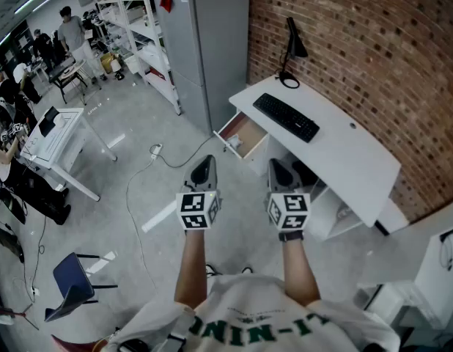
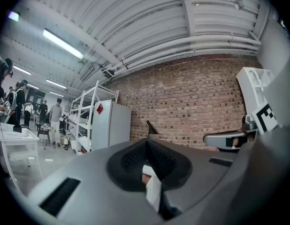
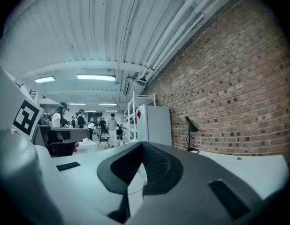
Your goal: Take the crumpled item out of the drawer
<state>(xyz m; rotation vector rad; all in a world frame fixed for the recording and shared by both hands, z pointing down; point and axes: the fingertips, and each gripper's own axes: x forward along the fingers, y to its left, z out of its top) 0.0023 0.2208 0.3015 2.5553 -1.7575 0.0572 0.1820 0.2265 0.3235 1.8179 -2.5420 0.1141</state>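
Observation:
An open drawer (image 1: 245, 130) with a brown inside juts from under the left end of a white desk (image 1: 336, 149). A small pale crumpled item (image 1: 236, 144) lies near the drawer's front. My left gripper (image 1: 204, 162) and right gripper (image 1: 277, 165) hang side by side in the air, short of the drawer and pointing at it. Both are shut and hold nothing. In the left gripper view the left gripper (image 2: 146, 145) has its jaws together, with a sliver of the desk showing through the notch. The right gripper (image 3: 142, 149) looks the same in its own view.
A black keyboard (image 1: 286, 116) and a black desk lamp (image 1: 292, 46) stand on the desk, against a brick wall. A tall grey cabinet (image 1: 212, 46) stands left of the desk. A cable (image 1: 142, 174) trails on the floor. A white table (image 1: 61, 141), a blue chair (image 1: 71, 281) and people are at far left.

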